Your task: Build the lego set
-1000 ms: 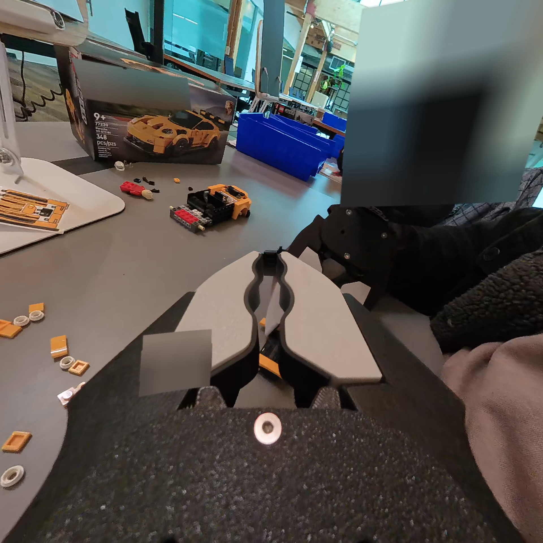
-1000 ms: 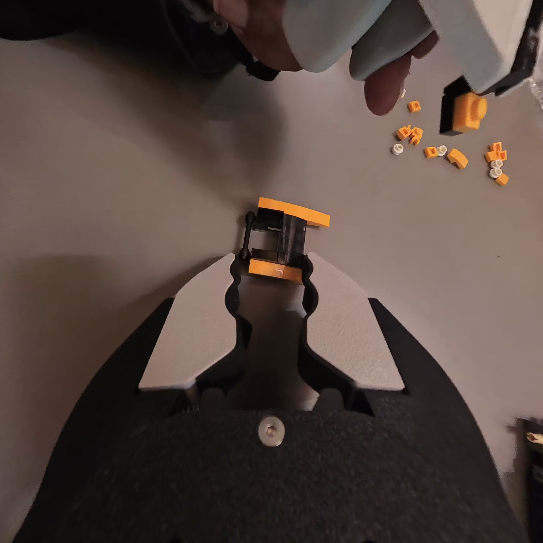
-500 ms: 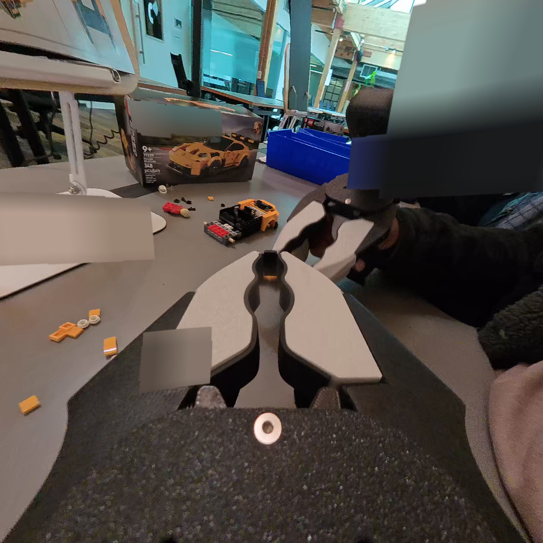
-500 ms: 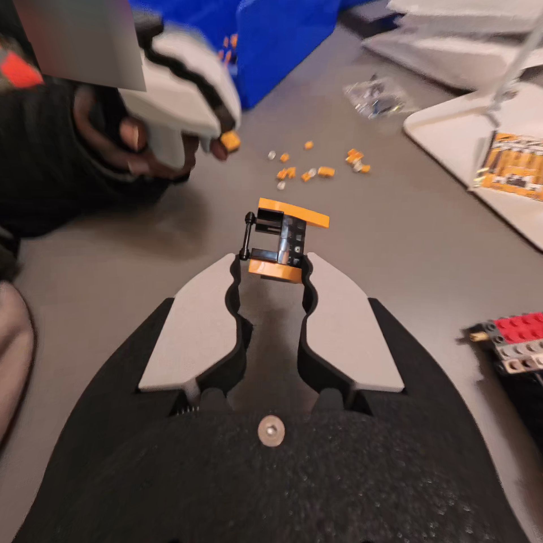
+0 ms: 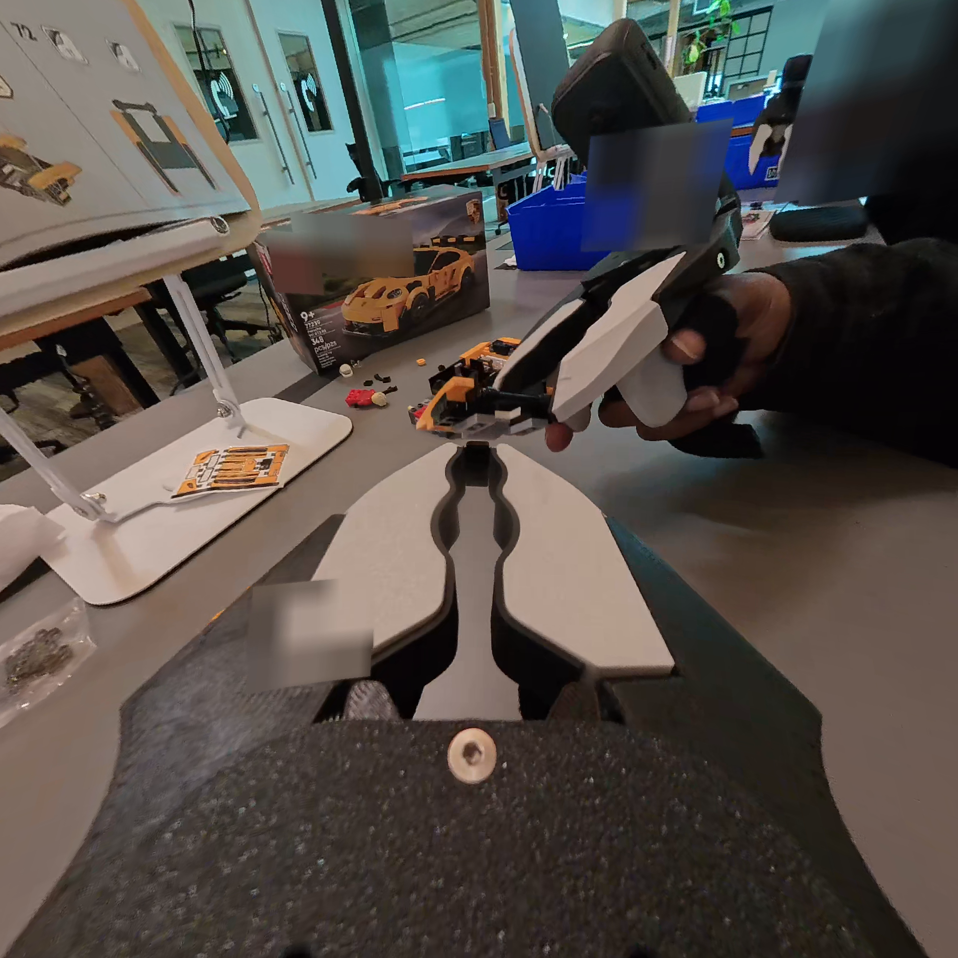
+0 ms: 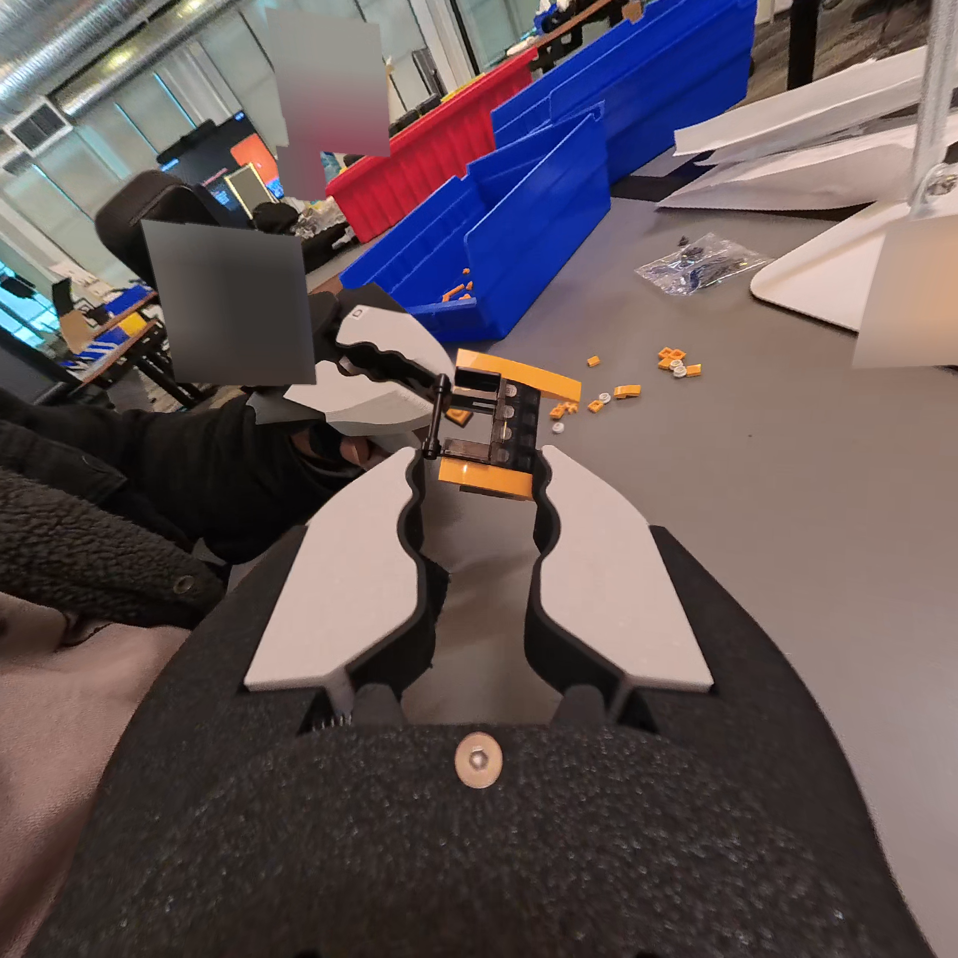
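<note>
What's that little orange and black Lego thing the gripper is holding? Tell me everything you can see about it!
The small Lego assembly is shiny plastic: a black middle with studs, a curved orange piece on top, a flat orange piece below, and a thin black bar on one side. The right hand-held gripper pinches its lower end between both fingers and holds it in the air above the grey table. The left hand-held gripper is shut on a tiny black and orange piece and brings it right up against the bar side.
</note>
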